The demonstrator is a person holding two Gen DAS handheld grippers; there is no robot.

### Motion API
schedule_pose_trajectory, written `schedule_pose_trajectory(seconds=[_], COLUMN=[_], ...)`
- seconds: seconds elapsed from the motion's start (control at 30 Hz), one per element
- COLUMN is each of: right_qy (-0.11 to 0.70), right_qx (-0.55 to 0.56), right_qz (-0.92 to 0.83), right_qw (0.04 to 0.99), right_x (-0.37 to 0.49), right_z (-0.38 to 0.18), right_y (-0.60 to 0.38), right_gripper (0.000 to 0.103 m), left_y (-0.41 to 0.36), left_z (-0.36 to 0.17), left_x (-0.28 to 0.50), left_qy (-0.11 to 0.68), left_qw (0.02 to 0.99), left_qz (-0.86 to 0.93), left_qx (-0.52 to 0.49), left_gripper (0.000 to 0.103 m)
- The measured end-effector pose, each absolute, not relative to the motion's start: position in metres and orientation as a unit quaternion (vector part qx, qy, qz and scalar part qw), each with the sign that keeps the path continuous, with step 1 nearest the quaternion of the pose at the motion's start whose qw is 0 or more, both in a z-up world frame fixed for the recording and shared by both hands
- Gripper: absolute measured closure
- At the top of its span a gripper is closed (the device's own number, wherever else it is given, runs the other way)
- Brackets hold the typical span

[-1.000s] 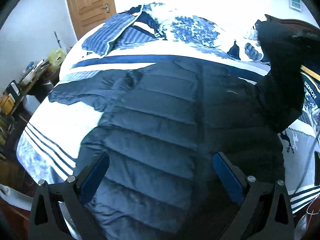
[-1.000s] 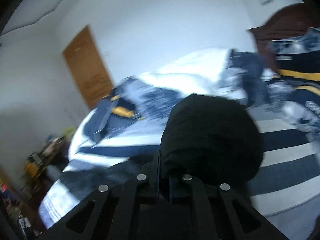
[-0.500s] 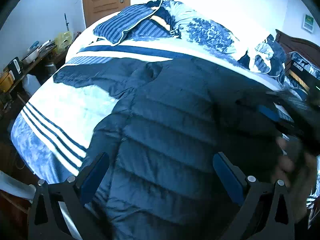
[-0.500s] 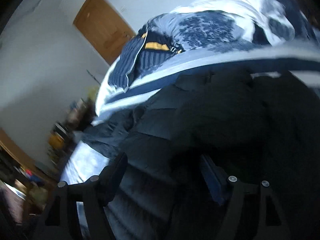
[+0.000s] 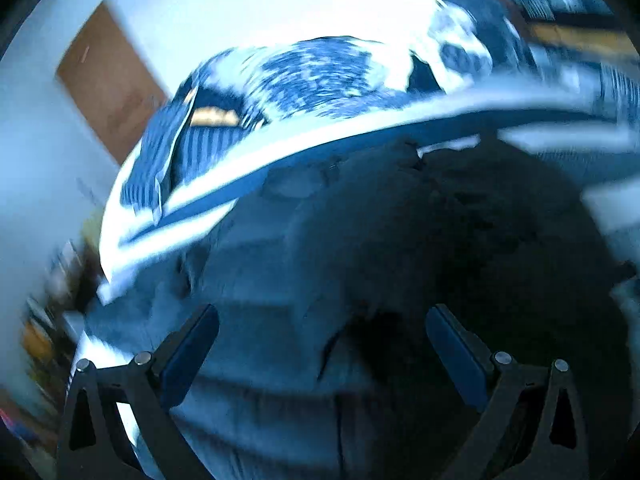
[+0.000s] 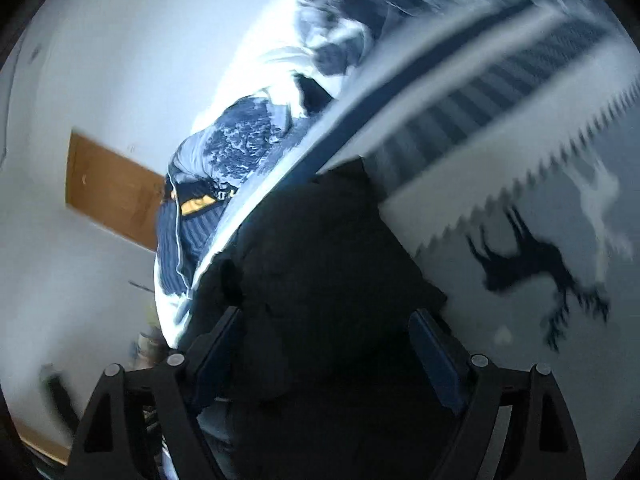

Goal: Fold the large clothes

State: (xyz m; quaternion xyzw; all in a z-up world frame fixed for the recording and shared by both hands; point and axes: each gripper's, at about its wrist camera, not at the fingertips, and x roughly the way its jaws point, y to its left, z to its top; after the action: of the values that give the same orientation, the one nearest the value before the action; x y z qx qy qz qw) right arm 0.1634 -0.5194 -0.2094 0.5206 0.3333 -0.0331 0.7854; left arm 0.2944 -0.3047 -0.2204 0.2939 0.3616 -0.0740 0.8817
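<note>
From the left wrist view we see the dark quilted jacket (image 5: 320, 320) spread across the bed (image 5: 360, 148), its collar end toward the striped pillows (image 5: 180, 160) and the brown door (image 5: 108, 80) beyond. The left tool (image 5: 322, 344) stands wide above the jacket's body, nothing pinched between its blue pads (image 5: 188, 356). The picture is smeared by motion, so what looks like a sleeve doubled over the jacket's right half is, we think, just that, though we cannot be sure of its edge.

From the right wrist view, the right tool (image 6: 324, 344) hangs over a black fold of the jacket (image 6: 328, 248), which lies on the bedcover (image 6: 520, 208) printed with dark deer. Its jaws are opening; cloth sits between them, but the pads (image 6: 216, 352) do not seem to press on it.

We judge that one sleeve has just been laid inward, and the fold is at an early stage. The next move calls for the far sleeve to be taken near its cuff and carried across, or for both tools to catch the hem and bring it up to the collar.
</note>
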Motion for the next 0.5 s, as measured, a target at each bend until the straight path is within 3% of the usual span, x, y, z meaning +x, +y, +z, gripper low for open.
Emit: schedule_pose_trajectory(seconds=[0.1,0.2,0.37,0.4,0.5], right_qy=[0.35,0.365,0.374,0.375,0.38], right_qx=[0.536,0.56,0.578,0.582,0.589], right_qz=[-0.039,-0.029,-0.008,-0.005,-0.003], right_qw=[0.767,0.743,0.725,0.721,0.713], right_x=[0.162,0.164,0.173,0.177,0.181], right_z=[-0.219,-0.234,-0.252,-0.255,-0.26], right_y=[-0.521,-0.523,-0.522,-0.523,-0.519], right_gripper=[0.021,0.04,0.041,0.041,0.041], left_y=[-0.318,-0.297,-0.23,-0.222,-0.208], left_z=[-0.243,-0.239,-0.214,-0.214,-0.215], left_x=[0.314,0.337,0.356,0.356,0.348], left_qy=[0.35,0.348,0.373,0.377,0.407], left_qw=[0.865,0.871,0.89,0.892,0.893], left_qz=[-0.051,-0.006,0.072,0.075,0.03], left_qx=[0.355,0.346,0.253,0.239,0.187], left_gripper=[0.0,0.0,0.0,0.002,0.025])
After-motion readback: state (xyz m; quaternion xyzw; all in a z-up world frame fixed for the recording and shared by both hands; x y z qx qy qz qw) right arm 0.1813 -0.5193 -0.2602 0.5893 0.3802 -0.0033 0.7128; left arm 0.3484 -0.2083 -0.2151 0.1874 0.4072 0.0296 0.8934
